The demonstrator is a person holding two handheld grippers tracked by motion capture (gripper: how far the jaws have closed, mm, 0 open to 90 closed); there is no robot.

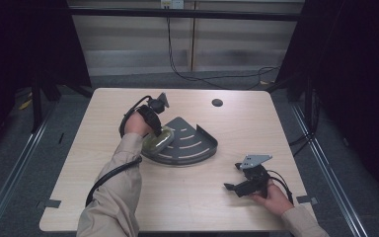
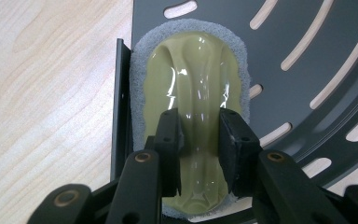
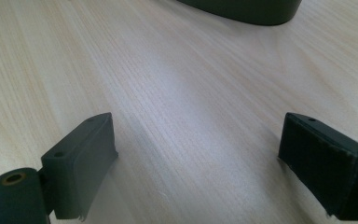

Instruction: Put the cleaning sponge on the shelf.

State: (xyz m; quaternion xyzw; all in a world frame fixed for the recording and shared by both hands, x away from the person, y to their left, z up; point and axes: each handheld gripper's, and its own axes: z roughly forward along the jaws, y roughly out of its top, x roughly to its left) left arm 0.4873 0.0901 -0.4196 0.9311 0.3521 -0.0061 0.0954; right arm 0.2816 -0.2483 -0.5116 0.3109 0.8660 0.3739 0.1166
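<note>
Bare table lies wide open at the left, toward nine o'clock. At centre sits the dark slotted tray, a quarter-round with walled straight edges. The scrub pad lies in the tray's left corner against the wall, its long axis running seven to one o'clock. The left gripper pinches its glossy handle ridge. At five o'clock, the right gripper rests well apart, jaws spread wide over bare wood.
</note>
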